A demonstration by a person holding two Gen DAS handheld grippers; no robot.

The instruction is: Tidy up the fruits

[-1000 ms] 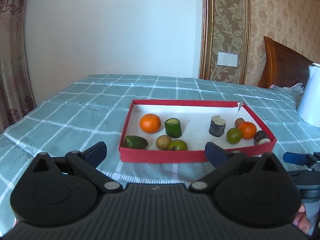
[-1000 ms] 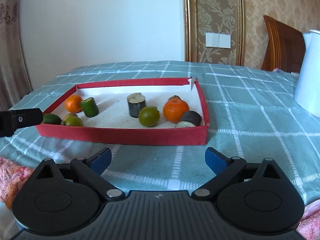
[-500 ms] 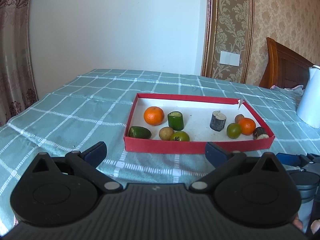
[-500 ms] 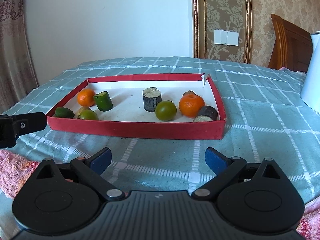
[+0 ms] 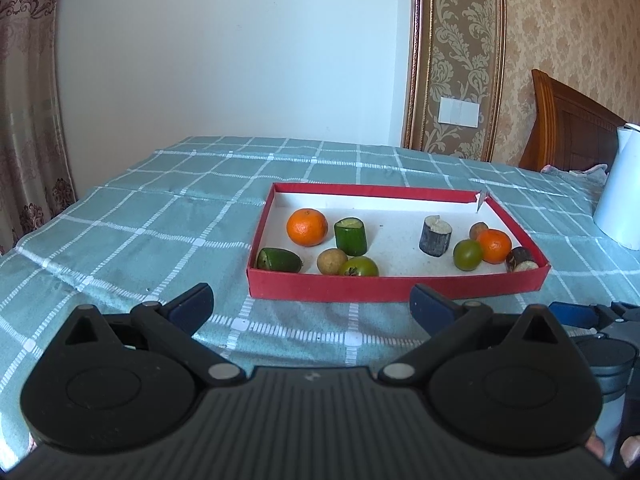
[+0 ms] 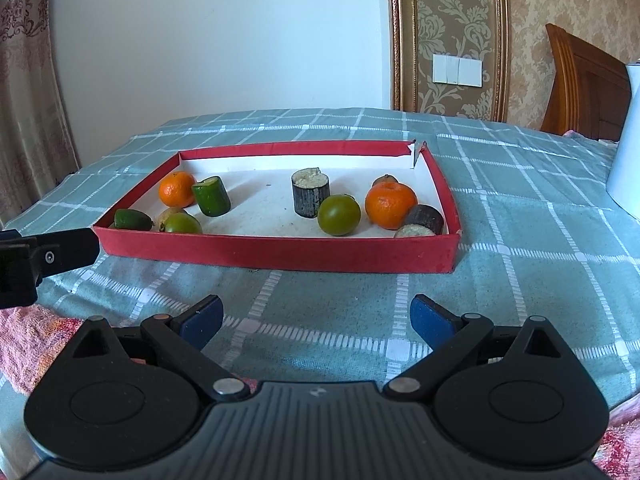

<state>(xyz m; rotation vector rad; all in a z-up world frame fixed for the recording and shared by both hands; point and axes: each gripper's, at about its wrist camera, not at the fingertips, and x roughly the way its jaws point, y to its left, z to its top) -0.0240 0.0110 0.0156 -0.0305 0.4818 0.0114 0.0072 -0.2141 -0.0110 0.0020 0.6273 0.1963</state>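
Both my grippers sit short of the red tray [image 5: 396,287], nothing in either. Left gripper [image 5: 312,304] has its jaws spread wide over the teal checked tablecloth [image 5: 132,236], blue pads [image 5: 192,307] empty. Right gripper [image 6: 316,320] likewise has jaws wide apart, pads [image 6: 430,317] bare, hovering over the cloth just before the tray's near wall.

Tray holds 2 loose groups, with bare white floor between them. Left group: mandarin [image 5: 307,227], upright cucumber chunk [image 5: 351,236] touching or just beside it, a lying cucumber piece [image 5: 279,260] in the near-left corner, a brown round fruit [image 5: 331,261] and a green tomato [image 5: 358,267] against the near wall. Right group: dark sugarcane stub [image 5: 435,235] standing upright, green round fruit [image 5: 467,254] touching a second mandarin [image 5: 495,245], another small brown fruit [image 5: 478,230] behind them, a second dark cane piece [image 5: 521,260] lying in the near-right corner.

White kettle [image 5: 620,192] stands on the cloth right of the tray, well apart. Far-right tray corner is torn open. Pink towel [image 6: 36,336] lies under my right gripper's left side.
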